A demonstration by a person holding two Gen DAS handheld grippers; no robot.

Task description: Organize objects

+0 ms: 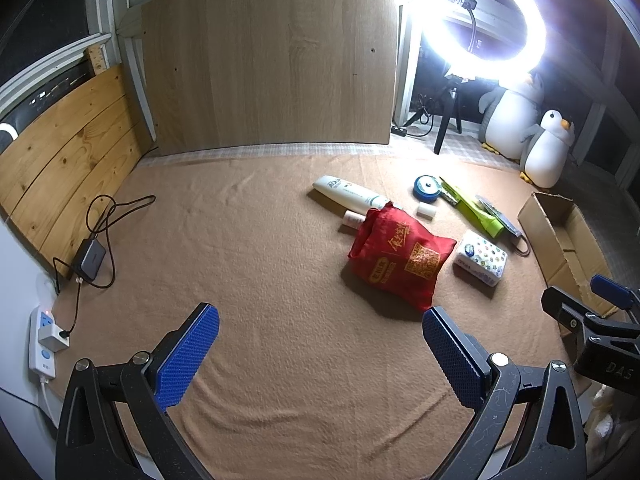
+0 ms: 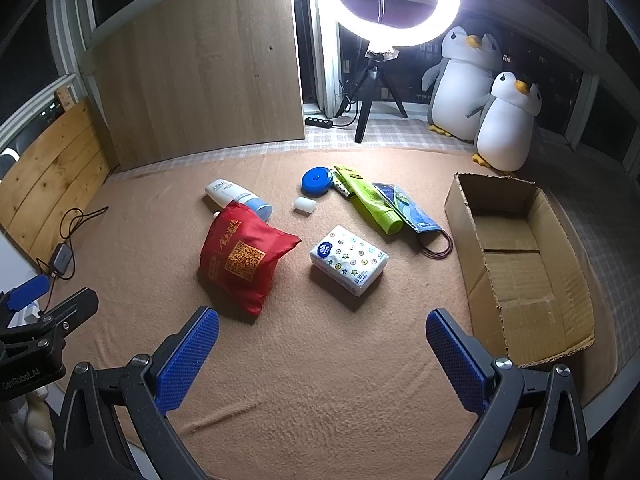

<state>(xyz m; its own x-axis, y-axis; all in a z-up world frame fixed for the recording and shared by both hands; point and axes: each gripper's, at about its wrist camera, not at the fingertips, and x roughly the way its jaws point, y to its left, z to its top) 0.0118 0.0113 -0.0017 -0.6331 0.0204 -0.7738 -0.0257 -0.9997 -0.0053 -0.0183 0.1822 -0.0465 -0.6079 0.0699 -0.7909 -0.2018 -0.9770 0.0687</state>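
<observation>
1. Two sets of tongs, both spread wide and holding nothing: the left tongs [image 1: 320, 354] and right tongs [image 2: 322, 356] hang over bare stretches of the tan blanket [image 2: 320, 380], so the near side is wide open.
2. Stuff to sort sits in a loose cluster mid-blanket. The red bag [image 2: 244, 256] is nearest the left tongs, and the tissue pack [image 2: 349, 259] lies just beside it with a small gap.
3. Behind the bag, the white bottle [image 2: 236, 197] lies on its side, its capped end tucked against the bag's top edge.
4. Further back: a blue round case [image 2: 316, 181], a little white cylinder [image 2: 305, 204] sitting apart, then a green tube [image 2: 374, 208] overlapping a blue packet [image 2: 412, 210] with looped cord handles.
5. The cardboard box [image 2: 520, 264] sits open at the right, empty, its near flap close to the blanket's edge. A clear lane runs between it and the tissue pack.
6. Left side is all free blanket up to the charger and cables [image 1: 90, 258] by the wooden panel [image 1: 64, 168].
7. Back edge has the ring light [image 2: 396, 0] on its tripod and two plush penguins [image 2: 480, 96].
</observation>
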